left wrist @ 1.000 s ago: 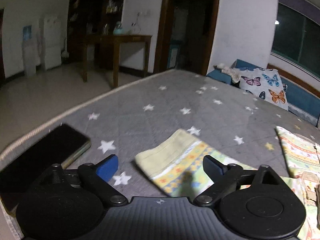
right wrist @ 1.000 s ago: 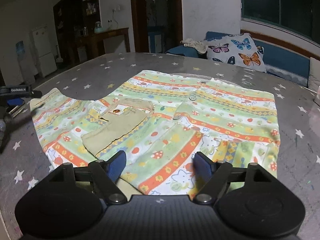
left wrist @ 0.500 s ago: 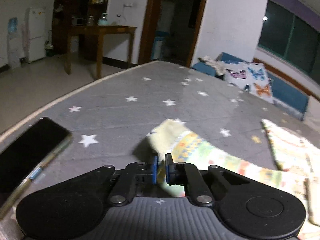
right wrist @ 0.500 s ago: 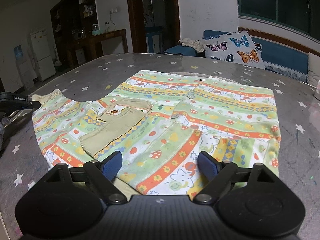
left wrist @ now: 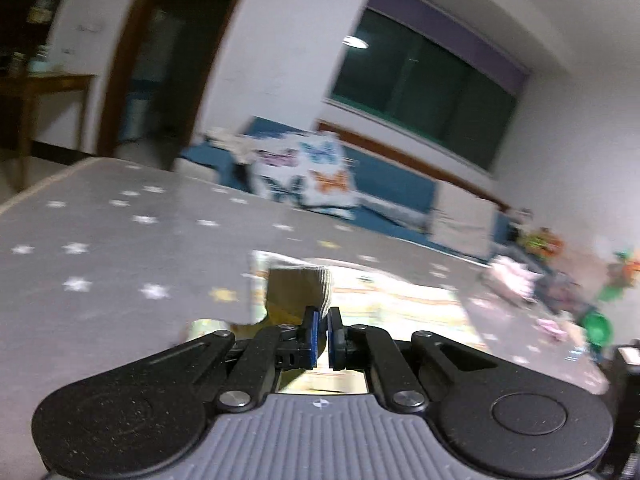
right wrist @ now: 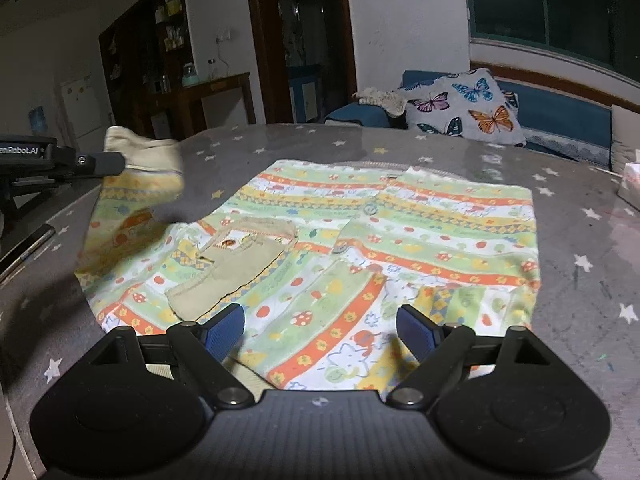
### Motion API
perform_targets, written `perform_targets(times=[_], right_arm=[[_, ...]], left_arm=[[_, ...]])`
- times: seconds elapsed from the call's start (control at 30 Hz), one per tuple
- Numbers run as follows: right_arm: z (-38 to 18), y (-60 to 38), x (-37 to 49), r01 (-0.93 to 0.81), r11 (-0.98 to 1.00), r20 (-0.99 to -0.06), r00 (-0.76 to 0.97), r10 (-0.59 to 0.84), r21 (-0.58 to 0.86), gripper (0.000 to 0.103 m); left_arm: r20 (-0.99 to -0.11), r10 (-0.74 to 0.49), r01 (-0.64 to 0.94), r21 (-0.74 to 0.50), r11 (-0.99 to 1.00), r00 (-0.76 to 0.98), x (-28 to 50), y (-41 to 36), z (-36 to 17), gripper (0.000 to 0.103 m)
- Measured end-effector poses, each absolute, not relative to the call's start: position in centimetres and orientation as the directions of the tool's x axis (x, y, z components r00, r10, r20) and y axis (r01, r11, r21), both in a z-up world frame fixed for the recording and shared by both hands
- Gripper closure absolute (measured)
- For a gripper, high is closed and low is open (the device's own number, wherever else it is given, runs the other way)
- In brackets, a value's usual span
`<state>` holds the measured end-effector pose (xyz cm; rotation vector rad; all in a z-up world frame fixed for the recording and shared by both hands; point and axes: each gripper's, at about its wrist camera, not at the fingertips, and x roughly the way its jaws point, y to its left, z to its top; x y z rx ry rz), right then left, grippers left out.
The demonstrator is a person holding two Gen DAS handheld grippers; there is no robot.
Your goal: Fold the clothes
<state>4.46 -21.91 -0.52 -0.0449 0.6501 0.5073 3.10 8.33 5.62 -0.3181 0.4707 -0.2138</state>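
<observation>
A grey star-printed cloth (right wrist: 580,240) covers the table. At its left edge lies a dark flat phone (right wrist: 24,250). Above it the black left gripper (right wrist: 120,163), lettered "enRobot.AI", is clamped on the beige cuff of the sleeve (right wrist: 144,168), lifted off the table. The striped green, orange and yellow child's shirt (right wrist: 400,240) lies flat at centre, its beige chest pocket (right wrist: 232,264) upward. The right gripper (right wrist: 320,330) hovers over the near hem, blue pads wide apart, holding nothing. Behind stand a wooden desk (right wrist: 212,88), a dark doorway (right wrist: 300,40), a butterfly-print cushion (right wrist: 468,108) on a blue sofa (right wrist: 560,116), and a window (right wrist: 560,8).
</observation>
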Motion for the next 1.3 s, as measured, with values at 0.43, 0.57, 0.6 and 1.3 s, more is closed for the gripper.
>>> perform_targets(times=[0.43, 0.57, 0.6, 1.3], right_arm=[[0.2, -25.2, 3.8, -0.403, 0.902, -0.582, 0.700, 0.414, 0.158, 0.020], [0.6, -26.5, 3.3, -0.385, 0.908, -0.581, 0.707, 0.404, 0.164, 0.022], [0.7, -26.7, 3.3, -0.380, 0.909, -0.580, 0.707, 0.405, 0.171, 0.022], [-1.1, -24.7, 6.5, -0.329, 0.890, -0.644, 0.615, 0.455, 0.315, 0.067]], left_arm=[[-0.469, -0.518, 0.401, -0.331, 0.854, 0.716, 5.6, -2.3, 3.9, 0.076], [-0.484, -0.495, 0.417, -0.267, 0.869, 0.721, 4.4, -2.0, 3.0, 0.032], [-0.482, -0.479, 0.413, -0.244, 0.877, 0.734, 4.0, -1.6, 3.0, 0.017], [-0.552, -0.218, 0.199, -0.095, 0.975, 0.805, 3.2, 5.5, 0.1, 0.000]])
